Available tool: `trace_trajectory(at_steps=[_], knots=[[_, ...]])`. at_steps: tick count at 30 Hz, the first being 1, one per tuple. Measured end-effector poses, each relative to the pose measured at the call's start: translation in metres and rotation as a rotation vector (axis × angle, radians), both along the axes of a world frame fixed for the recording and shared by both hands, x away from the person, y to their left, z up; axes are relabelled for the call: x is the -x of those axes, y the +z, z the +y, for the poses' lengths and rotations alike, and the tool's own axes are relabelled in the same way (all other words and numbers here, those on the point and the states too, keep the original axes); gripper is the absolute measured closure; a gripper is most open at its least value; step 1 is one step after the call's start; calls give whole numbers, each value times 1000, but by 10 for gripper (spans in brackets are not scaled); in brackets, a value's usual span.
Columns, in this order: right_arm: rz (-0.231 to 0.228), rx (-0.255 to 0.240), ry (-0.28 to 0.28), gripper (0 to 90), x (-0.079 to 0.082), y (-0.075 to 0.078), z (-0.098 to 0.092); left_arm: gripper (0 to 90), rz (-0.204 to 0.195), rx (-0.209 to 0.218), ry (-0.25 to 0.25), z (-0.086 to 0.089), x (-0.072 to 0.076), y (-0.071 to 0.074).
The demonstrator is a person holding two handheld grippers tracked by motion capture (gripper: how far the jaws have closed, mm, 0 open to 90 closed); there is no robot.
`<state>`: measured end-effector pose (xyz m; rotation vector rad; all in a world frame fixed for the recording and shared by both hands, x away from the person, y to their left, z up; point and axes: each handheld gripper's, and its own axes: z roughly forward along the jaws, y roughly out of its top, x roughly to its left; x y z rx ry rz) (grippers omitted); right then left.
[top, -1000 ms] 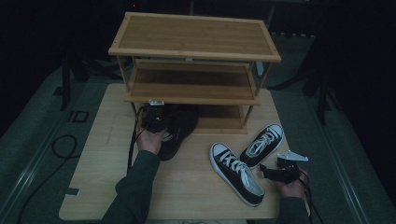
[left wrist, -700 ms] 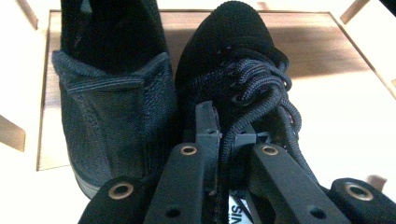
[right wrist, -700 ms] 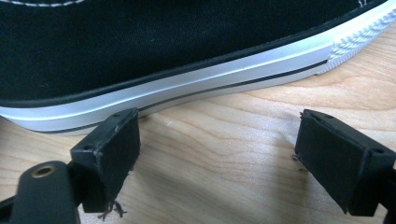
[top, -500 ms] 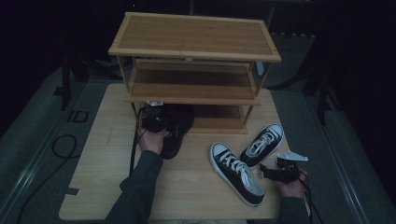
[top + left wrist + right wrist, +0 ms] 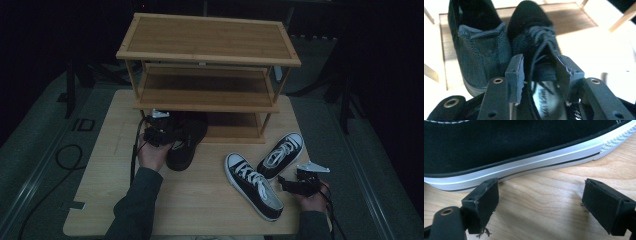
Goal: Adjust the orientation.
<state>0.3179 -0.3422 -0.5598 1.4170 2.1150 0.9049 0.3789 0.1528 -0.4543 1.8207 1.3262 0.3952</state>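
Note:
A pair of black mesh shoes (image 5: pixel 186 142) lies at the mouth of the wooden rack's bottom shelf (image 5: pixel 235 131). My left gripper (image 5: pixel 161 131) is at their heel end. In the left gripper view its jaws have just been opening. My left gripper (image 5: pixel 541 80) is open, with the collar and tongue of the right-hand black shoe (image 5: pixel 534 32) between the pads and the other black shoe (image 5: pixel 481 50) to the left. Two black-and-white sneakers (image 5: pixel 252 186) (image 5: pixel 281 155) lie on the table at the right. My right gripper (image 5: pixel 299 184) rests open beside the nearer one, facing its white sole (image 5: pixel 524 162).
The three-tier wooden rack (image 5: pixel 207 37) stands at the back of the wooden table (image 5: pixel 200 210); its top and middle shelves are bare. Cables trail off the table's left side onto the dark floor (image 5: pixel 65 155).
The left hand has drawn back slightly from the black shoes. The right hand and both sneakers have stayed put.

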Motion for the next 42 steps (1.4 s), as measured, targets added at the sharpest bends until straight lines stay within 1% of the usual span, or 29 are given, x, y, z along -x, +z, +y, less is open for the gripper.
trace_trajectory(at_steps=[1,3,4,5,7,11,14,19,22,23,24,25,26,27,29,30,31,32,33,34,35,36,41,42], knots=[[0,0,0,140,0,0,0,599,-17,13,-7,4,7,4],[0,0,0,140,0,0,0,613,-28,22,-7,10,13,8],[0,0,0,140,0,0,0,621,-28,22,-7,10,13,8],[0,0,0,140,0,0,0,639,-31,31,-6,16,17,9],[-2,1,1,140,0,0,0,666,-34,41,-4,21,21,9],[-1,1,0,140,0,0,0,709,-29,30,-17,28,27,8],[1,-1,-1,140,0,0,0,709,-31,42,-26,32,31,4],[1,-1,-1,140,0,0,0,705,-18,30,-22,37,34,0],[1,0,-1,140,0,0,0,708,-6,18,-18,41,37,-7],[1,0,-1,140,0,0,0,710,-6,18,-18,41,37,-7],[1,1,-1,140,0,0,0,715,-1,13,-18,43,38,-11],[1,1,-1,140,0,0,0,718,-1,13,-18,43,38,-11],[1,0,0,140,0,0,0,725,5,16,-15,45,38,-17],[1,1,-1,140,0,0,0,726,5,16,-15,45,38,-17],[0,1,0,140,0,0,0,726,21,7,-9,49,38,-25],[0,1,0,140,0,0,0,727,27,10,-8,49,38,-28],[0,1,0,140,0,0,0,727,27,10,-8,49,38,-28],[1,1,-1,140,0,0,0,726,35,1,-13,51,38,-34],[1,1,-1,140,0,0,0,726,35,1,-13,51,38,-34],[1,0,0,140,0,0,0,726,46,-7,-16,52,38,-40],[1,0,0,140,0,0,0,727,46,-7,-16,52,38,-40],[1,0,0,140,0,0,0,726,55,-18,-22,53,38,-44],[1,1,0,140,0,0,0,721,57,-28,-29,54,40,-50],[1,1,0,140,0,0,0,720,60,-36,-33,55,40,-53]])
